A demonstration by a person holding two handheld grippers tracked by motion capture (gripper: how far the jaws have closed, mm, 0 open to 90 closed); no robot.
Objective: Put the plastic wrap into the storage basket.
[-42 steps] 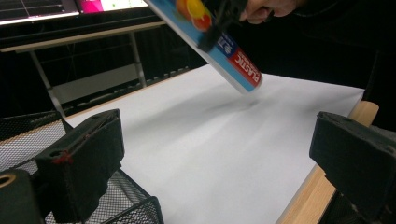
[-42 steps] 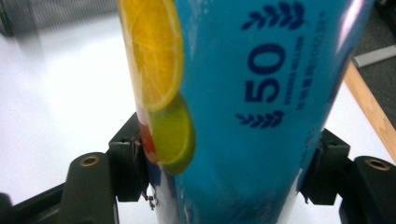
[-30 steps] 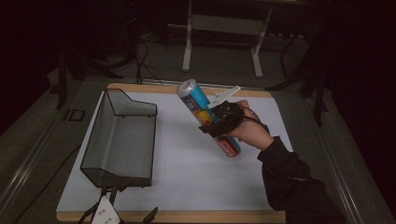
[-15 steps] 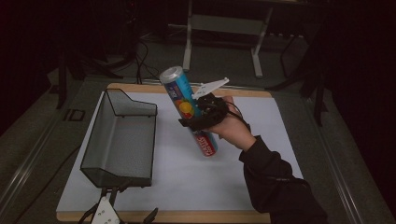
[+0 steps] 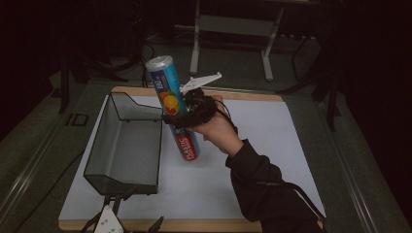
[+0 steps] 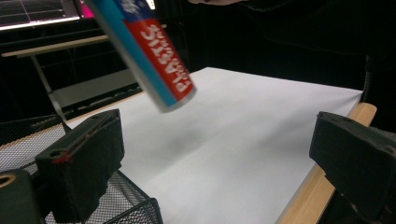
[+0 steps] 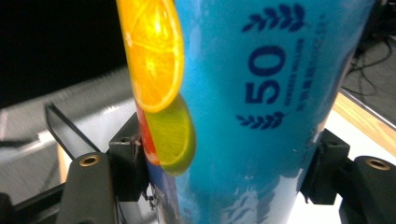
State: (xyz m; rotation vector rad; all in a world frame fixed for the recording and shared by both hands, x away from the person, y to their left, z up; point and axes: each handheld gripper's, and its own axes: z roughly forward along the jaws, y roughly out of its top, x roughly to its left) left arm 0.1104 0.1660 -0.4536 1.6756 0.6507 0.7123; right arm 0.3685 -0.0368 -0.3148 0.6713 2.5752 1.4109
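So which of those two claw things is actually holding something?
The right gripper: its jaws clamp the blue can in mid-air. The left gripper sits open beside the mesh basket.

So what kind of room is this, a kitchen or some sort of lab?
Probably a lab or recording studio: a paper-covered table in a dark room, metal stand legs and floor cables behind it.

High view dim; room black toward 12 o'clock, white surface (image 5: 272, 145) the brightest patch. Soft shadow under the mesh basket (image 5: 124, 145). Left gripper view: can (image 6: 149, 51) motion-blurred, near pads soft. Right gripper view: can sharp, evenly lit, background at 9 o'clock defocused, black at 11.
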